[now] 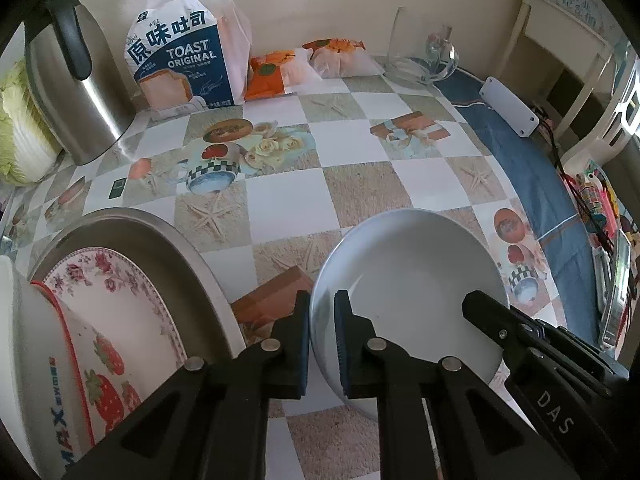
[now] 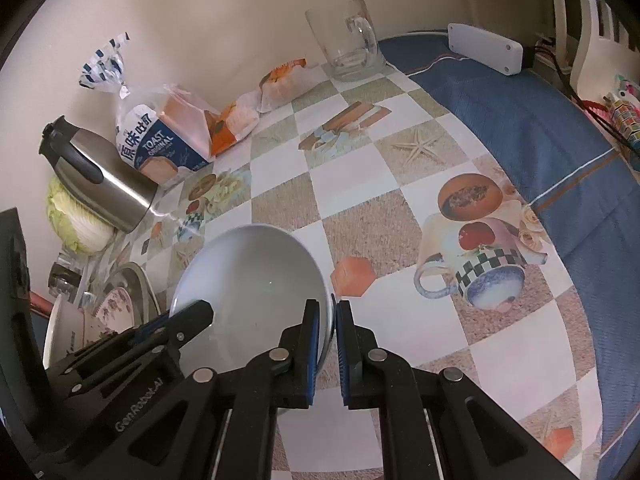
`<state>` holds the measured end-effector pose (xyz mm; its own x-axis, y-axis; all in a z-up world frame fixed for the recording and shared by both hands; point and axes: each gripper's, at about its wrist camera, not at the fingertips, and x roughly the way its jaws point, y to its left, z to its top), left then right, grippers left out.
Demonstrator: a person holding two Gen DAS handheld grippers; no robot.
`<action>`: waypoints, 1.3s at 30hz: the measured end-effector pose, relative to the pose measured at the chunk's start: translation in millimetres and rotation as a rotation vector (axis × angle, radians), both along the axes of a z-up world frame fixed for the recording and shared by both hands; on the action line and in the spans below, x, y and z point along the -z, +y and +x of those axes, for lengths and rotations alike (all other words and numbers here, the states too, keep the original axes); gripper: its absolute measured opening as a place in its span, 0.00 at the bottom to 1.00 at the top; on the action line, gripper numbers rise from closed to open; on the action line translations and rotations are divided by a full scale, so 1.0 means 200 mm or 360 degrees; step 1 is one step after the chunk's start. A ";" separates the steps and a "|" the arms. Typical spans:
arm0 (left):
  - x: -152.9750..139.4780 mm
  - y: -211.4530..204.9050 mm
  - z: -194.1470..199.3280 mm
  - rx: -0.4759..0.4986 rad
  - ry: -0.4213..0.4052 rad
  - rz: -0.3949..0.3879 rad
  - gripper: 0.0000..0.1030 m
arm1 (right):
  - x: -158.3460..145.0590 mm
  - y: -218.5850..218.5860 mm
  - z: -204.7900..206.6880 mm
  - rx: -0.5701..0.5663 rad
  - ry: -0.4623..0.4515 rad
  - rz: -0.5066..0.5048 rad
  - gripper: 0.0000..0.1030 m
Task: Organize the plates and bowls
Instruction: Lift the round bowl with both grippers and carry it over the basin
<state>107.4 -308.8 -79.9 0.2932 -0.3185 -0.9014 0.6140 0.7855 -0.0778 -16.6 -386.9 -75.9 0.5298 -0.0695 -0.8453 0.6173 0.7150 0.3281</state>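
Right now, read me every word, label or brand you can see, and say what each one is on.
"TOAST ORIGINAL", under large Chinese characters: bread bag.
"DAS": right tongs.
"GenRobot.AI": left tongs.
Blue lettering ending "AX": strawberry bowl, partly cut off.
Sign at top right: Chinese characters, too blurred.
Bread bag's fine print: too small.

Home dining table, toast bag (image 1: 182, 60), steel kettle (image 1: 76, 88), checked tablecloth (image 1: 360, 184)
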 end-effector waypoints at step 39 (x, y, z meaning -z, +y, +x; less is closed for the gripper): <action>-0.62 0.46 -0.02 -0.0165 -0.0263 -0.0224 0.11 | -0.54 0.35 0.07 -0.0119 -0.0243 -0.0182 0.10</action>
<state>103.1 -216.5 43.4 0.4708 -0.3982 -0.7873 0.5439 0.8336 -0.0964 -2.6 -316.5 31.8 0.6584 -0.1160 -0.7437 0.5105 0.7949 0.3280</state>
